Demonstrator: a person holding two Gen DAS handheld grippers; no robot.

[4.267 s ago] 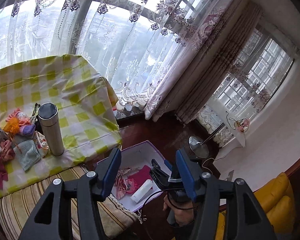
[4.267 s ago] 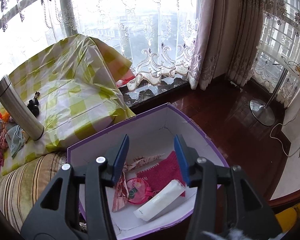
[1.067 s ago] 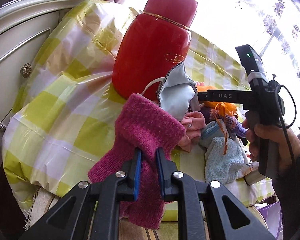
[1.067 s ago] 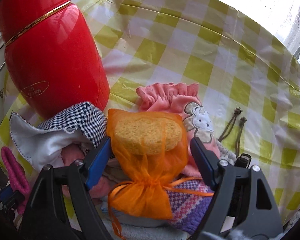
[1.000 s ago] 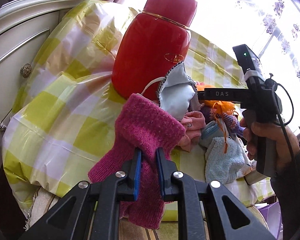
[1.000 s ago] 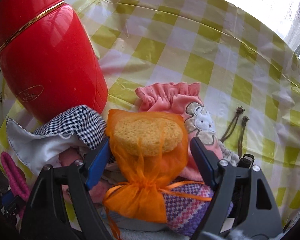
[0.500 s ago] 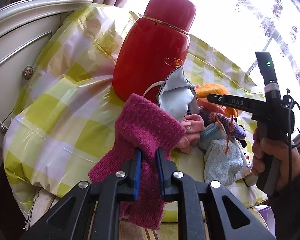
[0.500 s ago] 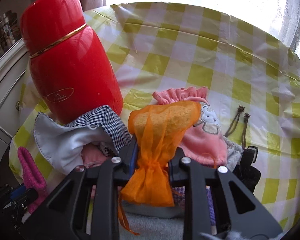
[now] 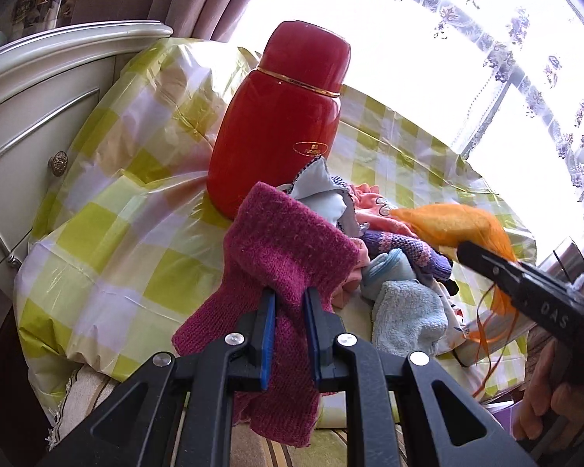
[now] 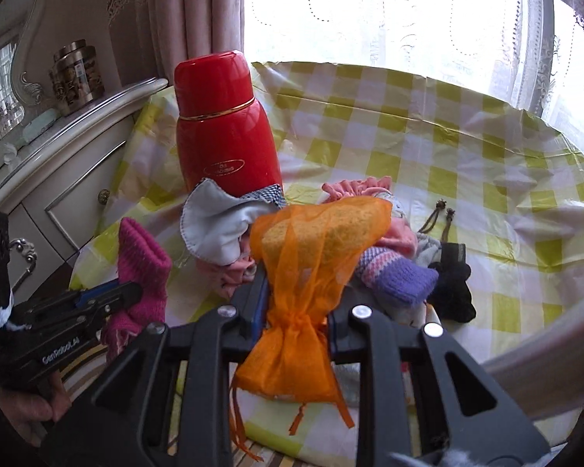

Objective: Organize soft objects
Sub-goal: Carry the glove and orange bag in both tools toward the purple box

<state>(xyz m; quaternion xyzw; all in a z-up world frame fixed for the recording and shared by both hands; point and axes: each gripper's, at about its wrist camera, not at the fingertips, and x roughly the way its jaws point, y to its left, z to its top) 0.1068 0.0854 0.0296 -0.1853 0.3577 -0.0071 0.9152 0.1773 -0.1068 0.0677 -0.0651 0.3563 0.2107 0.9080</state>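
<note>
My left gripper [image 9: 290,311] is shut on a magenta knitted sock [image 9: 280,257], held just above the checked tablecloth; the same sock [image 10: 142,268] and that gripper [image 10: 130,295] show at the left of the right wrist view. My right gripper [image 10: 296,303] is shut on an orange mesh pouch [image 10: 315,249] with a yellow sponge inside, lifted off the pile. The pouch [image 9: 451,223] appears at the right of the left wrist view. Left on the table are a white and checked cloth [image 10: 218,225], a pink cloth [image 10: 370,190], a purple striped sock [image 10: 397,272], a light blue sock [image 9: 408,315] and a black item [image 10: 453,292].
A tall red flask [image 10: 224,128] stands behind the pile on the yellow checked tablecloth [image 10: 447,136]. A white cabinet [image 10: 58,163] with jars on top is at the left. Lace curtains and a bright window lie behind. A striped cushion edge [image 9: 78,389] sits below the table.
My right gripper closed on the orange pouch and lifted it up and back from the pile. My left gripper keeps its grip on the magenta sock and has risen slightly.
</note>
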